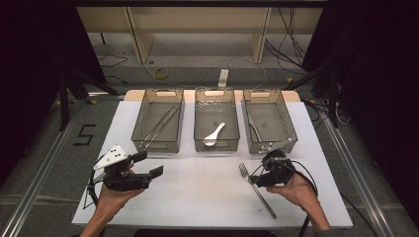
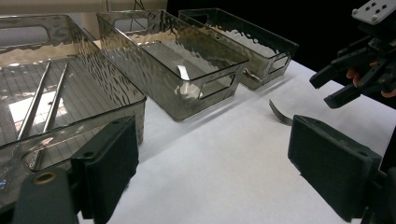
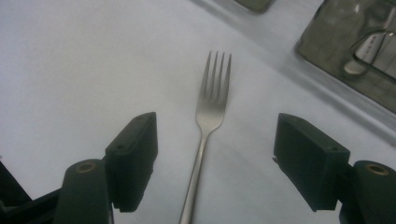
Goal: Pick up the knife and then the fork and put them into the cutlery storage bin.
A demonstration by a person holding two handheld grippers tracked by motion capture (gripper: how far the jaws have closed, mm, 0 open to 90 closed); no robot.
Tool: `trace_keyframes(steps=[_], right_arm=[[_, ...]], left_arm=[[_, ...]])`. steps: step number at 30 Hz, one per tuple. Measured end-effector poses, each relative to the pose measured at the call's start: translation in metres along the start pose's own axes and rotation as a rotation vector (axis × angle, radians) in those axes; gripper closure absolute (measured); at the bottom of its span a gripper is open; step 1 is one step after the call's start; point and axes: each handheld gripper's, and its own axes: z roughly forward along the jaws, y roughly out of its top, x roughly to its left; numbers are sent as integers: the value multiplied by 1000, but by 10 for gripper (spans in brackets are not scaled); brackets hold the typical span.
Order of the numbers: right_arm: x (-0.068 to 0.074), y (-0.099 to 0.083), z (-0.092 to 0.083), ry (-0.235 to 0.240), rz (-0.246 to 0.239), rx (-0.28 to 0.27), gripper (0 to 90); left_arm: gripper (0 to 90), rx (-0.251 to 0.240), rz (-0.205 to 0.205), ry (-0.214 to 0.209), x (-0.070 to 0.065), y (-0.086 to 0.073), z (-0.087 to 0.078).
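A metal fork lies on the white table mat at the front right, its tines toward the trays. My right gripper hovers over the fork's neck. In the right gripper view the fork runs up between the two black jaws, which stand wide apart and do not touch it; the right gripper is open. My left gripper is held at the front left, open and empty, its jaws aimed to the right. From the left gripper I see the fork's tines and the right gripper beyond.
Three clear smoky trays stand in a row at the back of the mat. The left tray holds two long metal sticks, the middle tray a white spoon, the right tray a metal utensil. Bare mat lies between my hands.
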Motion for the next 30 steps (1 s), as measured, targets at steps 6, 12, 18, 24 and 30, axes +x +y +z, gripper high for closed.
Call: trace_keyframes(steps=[6, 12, 18, 24, 30], right_arm=[[2, -6, 5, -9, 1, 33, 341], [3, -14, 9, 9, 5, 70, 416], [5, -19, 16, -2, -13, 128, 490], [9, -20, 23, 7, -31, 170, 537], [10, -21, 29, 2, -45, 211, 584]], left_arm=[[156, -1, 0, -1, 0, 0, 0], [156, 0, 1, -2, 0, 0, 0], [156, 0, 0, -4, -1, 0, 1], [156, 2, 1, -4, -1, 0, 1], [156, 2, -3, -9, -1, 0, 1]])
